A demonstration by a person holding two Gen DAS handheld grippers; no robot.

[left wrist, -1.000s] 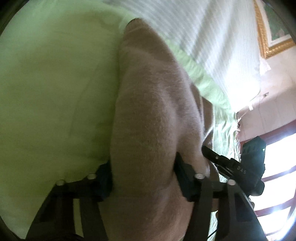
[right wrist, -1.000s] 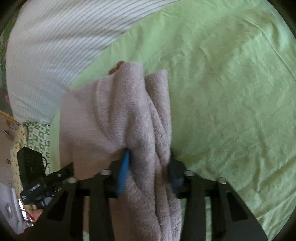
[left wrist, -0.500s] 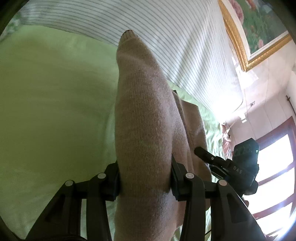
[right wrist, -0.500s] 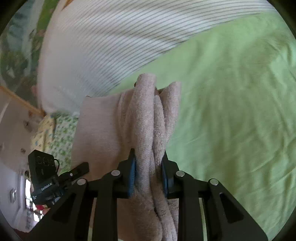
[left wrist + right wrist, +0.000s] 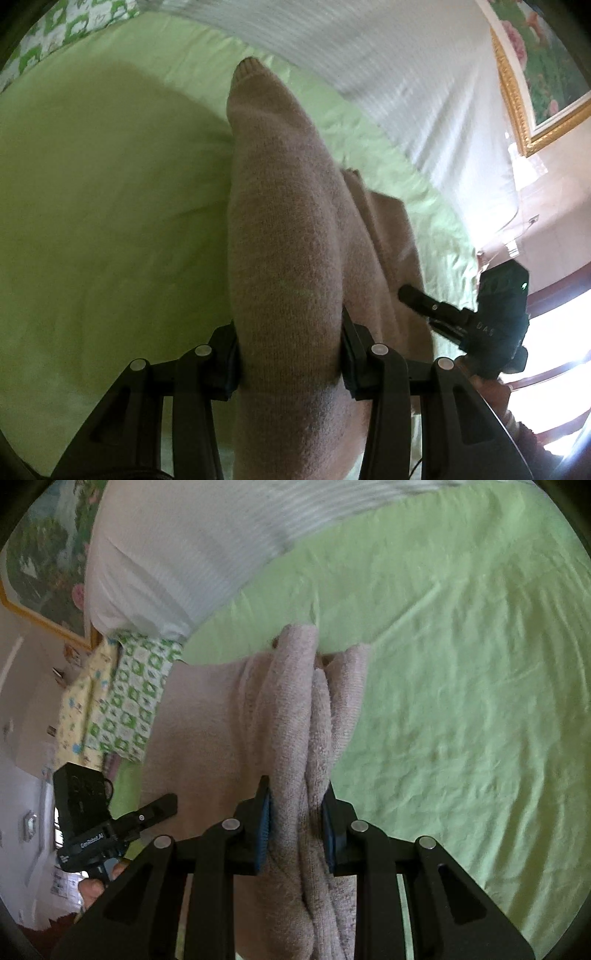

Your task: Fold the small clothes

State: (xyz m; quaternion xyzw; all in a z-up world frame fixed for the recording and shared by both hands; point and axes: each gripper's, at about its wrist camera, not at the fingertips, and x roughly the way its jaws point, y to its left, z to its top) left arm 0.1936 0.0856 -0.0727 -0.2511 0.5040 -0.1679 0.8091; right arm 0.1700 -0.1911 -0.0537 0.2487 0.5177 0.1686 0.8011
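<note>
Two handheld claws hold one small beige knitted garment up over a bed covered by a light green sheet.

The left gripper is about half open, and its two black fingers are clenched on a thick, rounded fold of the garment, which fills the whole gap between them. The fabric runs forward from the jaws to a ribbed tip that points toward the head of the bed.

The right gripper is closed much narrower. Its fingers, one lined with a blue pad, squeeze a bunch of several layers of the same garment, seen here with a looped, towel-like texture. The cloth stands up from the jaws in two or three ridges.

From each camera the other claw shows at the side, with a hand under it; the garment stretches between the two.

At the head of the bed lies one white pillow with fine stripes, and beside it one cushion with a green and white check. One picture in a gold frame hangs on the wall behind.
</note>
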